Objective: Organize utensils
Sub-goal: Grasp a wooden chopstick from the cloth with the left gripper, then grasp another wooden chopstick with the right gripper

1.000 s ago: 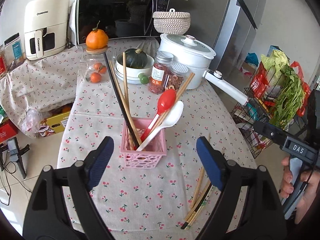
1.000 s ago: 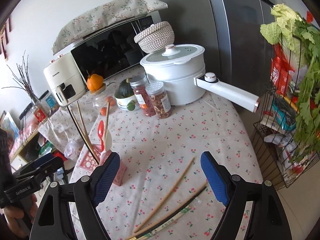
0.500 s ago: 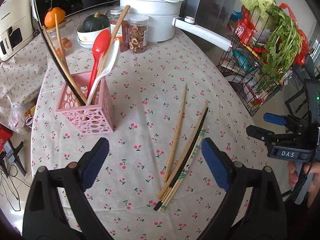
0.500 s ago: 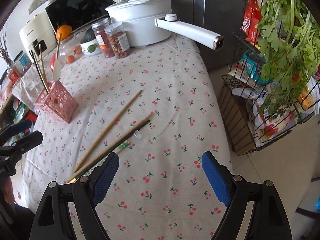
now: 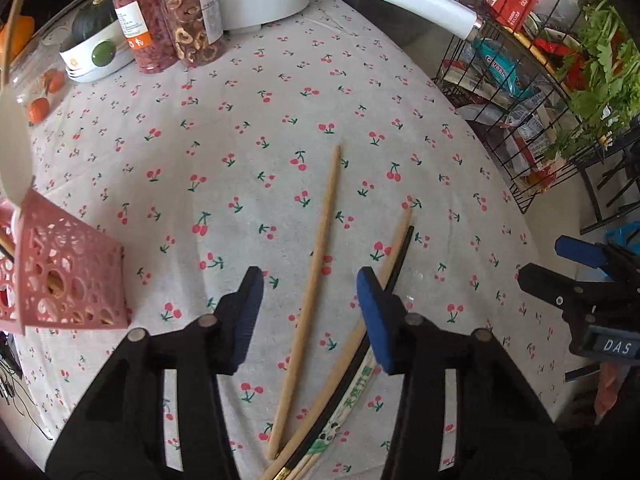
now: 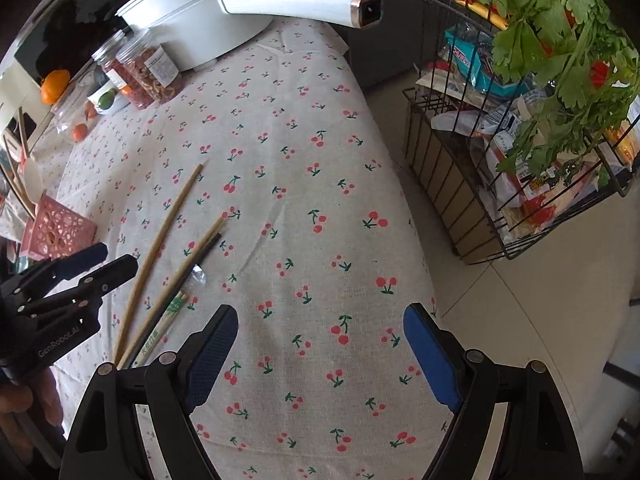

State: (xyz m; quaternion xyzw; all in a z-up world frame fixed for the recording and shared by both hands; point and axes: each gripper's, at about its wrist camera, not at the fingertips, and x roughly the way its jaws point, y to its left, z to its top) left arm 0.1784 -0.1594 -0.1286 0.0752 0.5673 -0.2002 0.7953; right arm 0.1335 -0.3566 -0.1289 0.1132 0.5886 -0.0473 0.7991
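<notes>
Hovering with jaws spread, the left tongs (image 5: 308, 300) straddle a loose wooden chopstick (image 5: 316, 264) on the worktop (image 5: 240, 140); the right tongs (image 6: 320, 356) gape empty. Light, stiff and slippery, it looks best pinched mid-shaft. The pink basket (image 5: 64, 276) waits at nine o'clock.

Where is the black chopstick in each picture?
Left wrist: the black chopstick lies right of centre on the cloth, running under the open left gripper's right finger.
Right wrist: it lies at left of centre, beside the left gripper and well left of the open right gripper.
Shared landmark: the pink basket, at the left edge in both.
</notes>
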